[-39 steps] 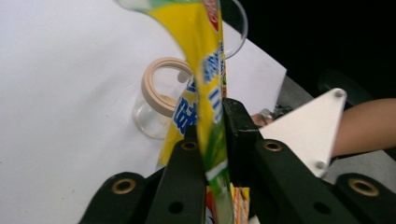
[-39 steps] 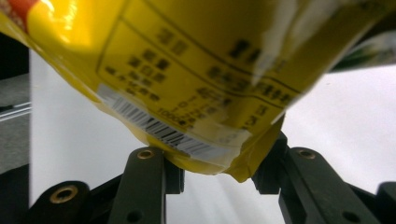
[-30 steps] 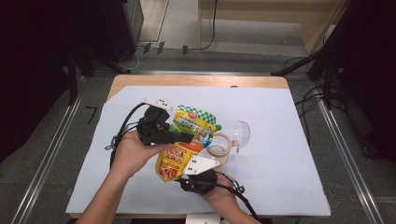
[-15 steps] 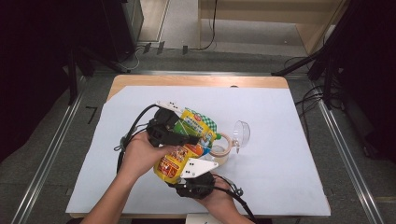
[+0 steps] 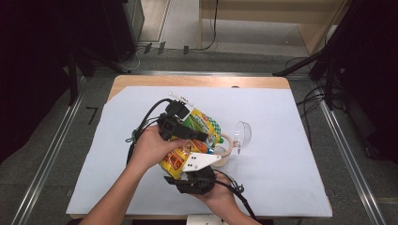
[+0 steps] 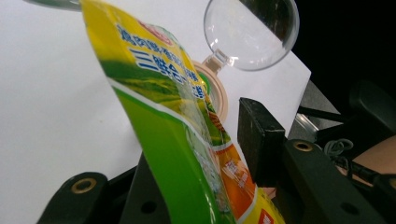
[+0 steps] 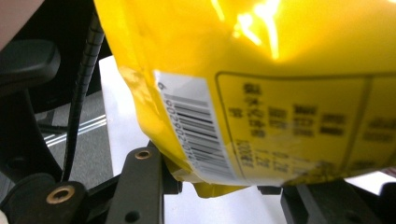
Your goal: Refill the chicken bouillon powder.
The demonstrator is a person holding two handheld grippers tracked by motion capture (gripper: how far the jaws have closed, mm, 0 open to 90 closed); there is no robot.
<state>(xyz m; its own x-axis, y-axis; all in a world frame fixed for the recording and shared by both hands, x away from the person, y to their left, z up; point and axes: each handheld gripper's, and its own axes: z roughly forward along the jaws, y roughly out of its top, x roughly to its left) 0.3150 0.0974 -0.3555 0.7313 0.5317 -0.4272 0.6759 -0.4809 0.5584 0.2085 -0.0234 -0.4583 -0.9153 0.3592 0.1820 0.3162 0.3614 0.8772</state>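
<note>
Two grippers meet over one thing: a glossy yellow and green plastic snack pouch (image 5: pixel 190 143), which is held above the pale blue table cover (image 5: pixel 291 154), between the left gripper (image 5: pixel 199 136) and the right gripper (image 5: pixel 199 161). In the left gripper view the pouch (image 6: pixel 187 154) stands between the two black jaws; the right-hand pad is seen apart from the film, and the jaws have just been opening, so the hold is judged released or nearly so, though contact on the hidden side cannot be told. In the right gripper view the lower corner of the pouch (image 7: pixel 243 102), with its barcode, lies between the jaws, which have also just been opening a little; whether the pads press on it cannot be told, as the bag covers them.

Beyond the left gripper's tips, a beige roll of tape (image 6: pixel 215 91) and a clear plastic dome on a short stem (image 6: pixel 250 30) are seen on the cover, just past the pouch.

The pouch is judged light, soft and crinkly, with a slick film that may slide between hard pads. It is best taken at a flat sealed edge or corner, where the film is doubled and stiffer; a squeeze on the puffed middle could crush the contents or let the bag slip
</note>
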